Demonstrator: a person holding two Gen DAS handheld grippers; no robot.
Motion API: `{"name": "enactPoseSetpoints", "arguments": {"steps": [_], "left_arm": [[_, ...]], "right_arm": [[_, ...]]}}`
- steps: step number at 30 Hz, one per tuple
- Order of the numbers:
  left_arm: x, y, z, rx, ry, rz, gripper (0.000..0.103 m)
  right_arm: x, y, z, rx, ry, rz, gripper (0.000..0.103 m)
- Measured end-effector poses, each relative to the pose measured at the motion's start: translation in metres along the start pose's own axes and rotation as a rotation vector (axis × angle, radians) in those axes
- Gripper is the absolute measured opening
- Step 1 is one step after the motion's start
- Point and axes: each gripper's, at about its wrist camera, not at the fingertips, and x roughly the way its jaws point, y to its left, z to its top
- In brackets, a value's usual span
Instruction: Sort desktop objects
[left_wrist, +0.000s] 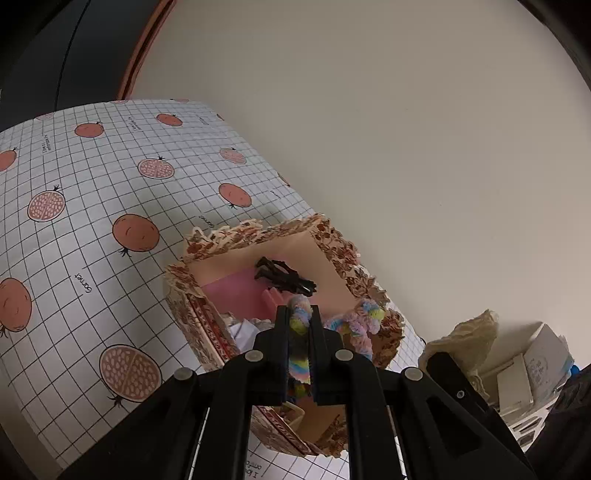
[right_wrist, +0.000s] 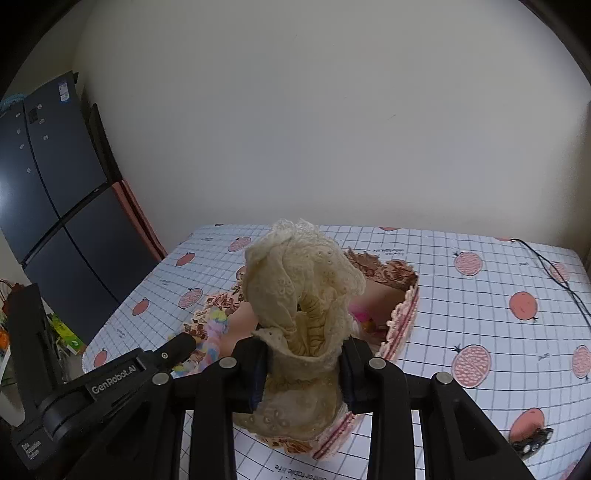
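Both tongs are clamped on soft things above the same storage box. From the left wrist view, the left gripper (left_wrist: 299, 325) has its jaws pinched nearly together on a pastel fuzzy scrunchie (left_wrist: 300, 345), striped in pink, blue and yellow, which bulges out above and below the black fingers (left_wrist: 281, 332). Right under it sits the floral fabric box (left_wrist: 343, 258), open-topped, with a frilled brown-patterned rim and a tan lining. Inside lie a black claw hair clip (left_wrist: 284, 277) on a pink item (left_wrist: 236, 291), some crumpled white material (left_wrist: 245, 332) nearer the camera, and a second pastel fuzzy piece (left_wrist: 360, 321) draped against the right-hand rim. From the right wrist view, the right gripper (right_wrist: 304, 354) holds a cream lace scrunchie (right_wrist: 299, 280) between its fingers (right_wrist: 352, 376); the bunched fabric stands up tall in front of the lens and hides much of the box (right_wrist: 402, 314) behind it. All of this rests on a tablecloth (right_wrist: 461, 317) with a grid and pomegranate print. A black cable (right_wrist: 554, 273) runs along the cloth's far right side, and a small dark sparkly item (right_wrist: 533, 443), too small to identify, lies near the lower right edge. A dark blue cabinet (right_wrist: 48, 177) stands off to the left against the pale wall (right_wrist: 314, 110).
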Motion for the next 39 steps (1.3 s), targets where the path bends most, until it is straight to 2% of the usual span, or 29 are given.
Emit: {"name": "enactPoseSetpoints", "arguments": {"steps": [10, 22, 28, 33, 35, 36, 37, 39], "left_arm": [[0.013, 0.004, -0.002, 0.006, 0.021, 0.031, 0.009], [0.034, 0.005, -0.010, 0.033, 0.087, 0.050, 0.009], [0.039, 0.008, -0.011, 0.030, 0.100, 0.064, 0.009], [0.039, 0.008, -0.011, 0.031, 0.102, 0.065, 0.009], [0.040, 0.008, -0.011, 0.030, 0.108, 0.062, 0.013], [0.041, 0.008, -0.011, 0.028, 0.109, 0.061, 0.016], [0.040, 0.008, -0.011, 0.026, 0.109, 0.058, 0.024], [0.039, 0.008, -0.010, 0.026, 0.101, 0.063, 0.030]], "right_arm": [[0.026, -0.008, -0.006, 0.064, 0.052, 0.021, 0.034], [0.051, -0.018, -0.016, 0.114, 0.090, -0.032, 0.037], [0.059, -0.016, -0.020, 0.119, 0.113, -0.023, 0.037], [0.063, -0.017, -0.022, 0.125, 0.127, -0.027, 0.045], [0.064, -0.017, -0.022, 0.123, 0.125, -0.031, 0.055], [0.063, -0.016, -0.022, 0.123, 0.122, -0.031, 0.057], [0.063, -0.017, -0.022, 0.127, 0.118, -0.032, 0.058], [0.062, -0.018, -0.022, 0.136, 0.114, -0.031, 0.060]]}}
